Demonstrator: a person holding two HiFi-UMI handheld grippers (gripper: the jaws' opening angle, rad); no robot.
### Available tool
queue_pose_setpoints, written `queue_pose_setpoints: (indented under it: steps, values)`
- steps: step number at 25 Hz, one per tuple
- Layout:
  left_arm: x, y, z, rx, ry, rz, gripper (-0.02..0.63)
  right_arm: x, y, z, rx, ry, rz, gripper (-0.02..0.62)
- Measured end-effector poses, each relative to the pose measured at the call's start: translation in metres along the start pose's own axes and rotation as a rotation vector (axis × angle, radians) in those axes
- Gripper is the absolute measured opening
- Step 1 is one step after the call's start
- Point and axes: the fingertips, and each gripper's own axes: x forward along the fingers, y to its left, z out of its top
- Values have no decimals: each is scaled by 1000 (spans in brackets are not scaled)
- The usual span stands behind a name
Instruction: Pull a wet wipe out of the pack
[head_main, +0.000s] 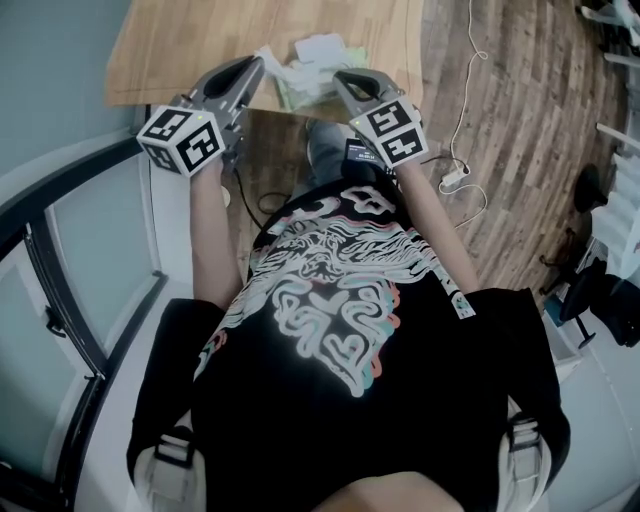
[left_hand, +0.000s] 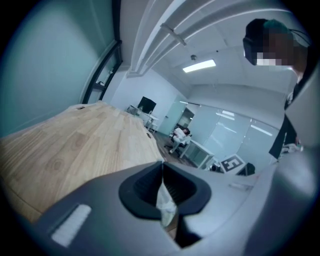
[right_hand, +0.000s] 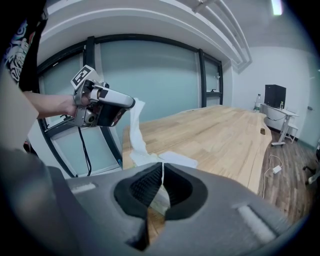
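The left gripper (left_hand: 162, 172) is clamped on the wet wipe (left_hand: 166, 205). A crumpled white fold of it sits pinched between the closed pads and hangs just below them. From the right gripper view, that same left gripper (right_hand: 131, 103) is held raised and off to the side. The wipe (right_hand: 135, 131) runs from its tips as a long strip down to a white patch on the wooden table (right_hand: 225, 135), just beyond the right gripper's jaws.

The right gripper (right_hand: 162, 172) is also closed, with something thin and pale nipped between its pads. Judging by the head view, where its tips (head_main: 340, 78) meet the pale green pack (head_main: 298, 92) at the table edge, this is most likely the pack's edge, though the pinch itself is too small to be sure.

The split of roles makes sense. The right gripper pins the light pack so it cannot lift with the sheet, while the left draws the wipe up and away. The wipe looks largely drawn out, but whether its lower end has cleared the opening cannot be told.
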Motion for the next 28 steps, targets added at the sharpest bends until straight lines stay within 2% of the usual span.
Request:
queue_pose_setpoints:
  steps: [7, 16, 24, 28]
  values:
    - [-10, 25, -11, 7, 44, 65, -5, 4, -3, -2, 4, 7, 2, 9]
    - [-11, 58, -36, 19, 159, 139, -5, 9, -8, 5, -1, -21, -8, 8]
    - [6, 81, -74, -14, 284, 146, -5, 12, -17, 10, 6, -40, -19, 8]
    - [22, 90, -85, -18, 298, 162, -3, 12, -27, 6, 6, -48, -44, 8]
